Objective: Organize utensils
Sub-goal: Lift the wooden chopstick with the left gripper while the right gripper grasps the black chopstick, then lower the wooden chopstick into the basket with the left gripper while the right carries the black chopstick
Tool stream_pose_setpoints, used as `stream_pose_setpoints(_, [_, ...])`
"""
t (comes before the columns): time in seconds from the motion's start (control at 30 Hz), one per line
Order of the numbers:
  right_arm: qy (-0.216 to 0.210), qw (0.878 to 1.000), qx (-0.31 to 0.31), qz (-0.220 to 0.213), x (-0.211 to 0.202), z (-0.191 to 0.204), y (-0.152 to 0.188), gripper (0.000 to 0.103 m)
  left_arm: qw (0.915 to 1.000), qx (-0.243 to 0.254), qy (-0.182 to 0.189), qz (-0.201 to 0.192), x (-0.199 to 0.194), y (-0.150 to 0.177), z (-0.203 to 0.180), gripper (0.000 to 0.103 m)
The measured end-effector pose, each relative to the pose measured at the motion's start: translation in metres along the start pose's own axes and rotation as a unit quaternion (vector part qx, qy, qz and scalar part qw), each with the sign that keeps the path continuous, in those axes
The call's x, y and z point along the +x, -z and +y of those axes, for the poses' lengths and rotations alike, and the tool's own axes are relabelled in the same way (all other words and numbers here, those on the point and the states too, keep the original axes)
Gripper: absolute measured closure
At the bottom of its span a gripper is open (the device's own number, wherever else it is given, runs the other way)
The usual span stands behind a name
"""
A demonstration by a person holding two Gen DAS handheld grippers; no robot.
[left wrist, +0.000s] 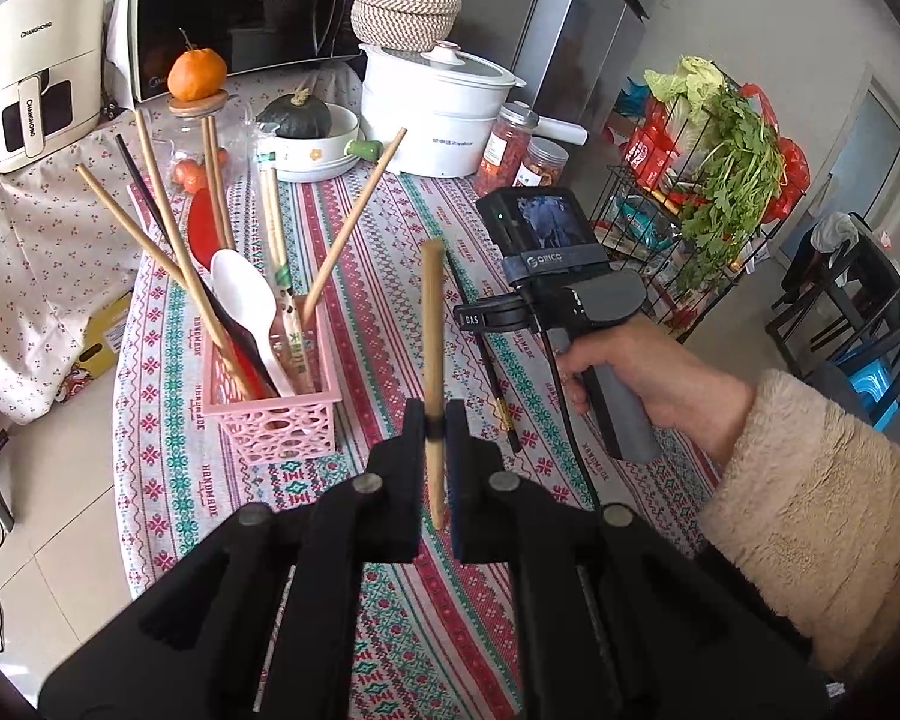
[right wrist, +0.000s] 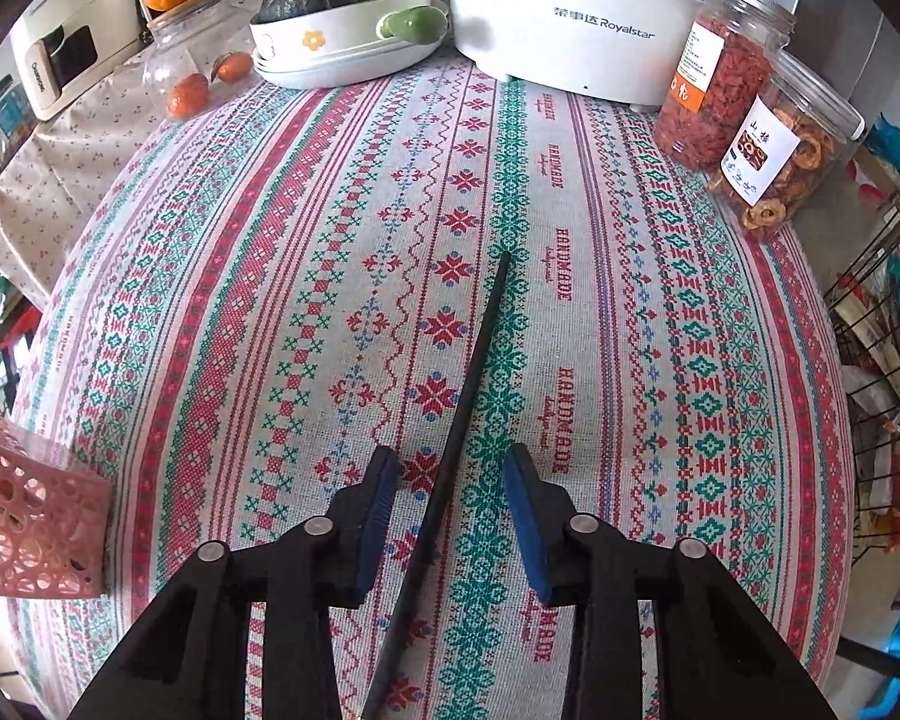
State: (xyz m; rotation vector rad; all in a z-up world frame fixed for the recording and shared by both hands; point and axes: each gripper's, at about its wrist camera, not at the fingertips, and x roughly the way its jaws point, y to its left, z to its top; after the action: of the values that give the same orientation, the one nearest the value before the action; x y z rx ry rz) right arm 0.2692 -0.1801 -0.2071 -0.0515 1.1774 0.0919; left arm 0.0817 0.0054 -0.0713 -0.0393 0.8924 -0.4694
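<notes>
My left gripper point(left wrist: 433, 420) is shut on a wooden chopstick point(left wrist: 432, 324) and holds it upright above the patterned tablecloth, right of the pink basket point(left wrist: 282, 420). The basket holds several wooden chopsticks, a black chopstick, a white spoon point(left wrist: 246, 300) and a red spoon point(left wrist: 201, 228). My right gripper point(right wrist: 450, 468) is open, low over the table, its jaws on either side of a black chopstick point(right wrist: 474, 360) lying flat on the cloth. The right gripper also shows in the left wrist view point(left wrist: 492, 318), with that black chopstick point(left wrist: 486, 360) under it.
At the table's far edge stand a white Royalstar cooker point(right wrist: 570, 6), two jars of dried food point(right wrist: 714, 78), a dish with a green squash point(right wrist: 330, 18) and a glass jar with oranges point(right wrist: 192, 60). A wire rack point(left wrist: 690, 198) with vegetables stands right of the table. The basket's corner point(right wrist: 24, 516) shows left.
</notes>
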Motion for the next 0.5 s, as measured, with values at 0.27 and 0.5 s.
stream_pose_setpoints(0.27, [-0.014, 1.000, -0.002, -0.021, -0.030, -0.007, 0.016, 0.097, 0.9996, -0.004, -0.008, -0.028, -0.015, -0.001, 0.004, 0.096])
stream_pose_setpoints(0.5, [-0.062, 0.993, 0.007, -0.105, -0.100, -0.011, 0.035, 0.097, 0.9969, -0.004, -0.005, -0.078, -0.038, -0.008, 0.001, 0.096])
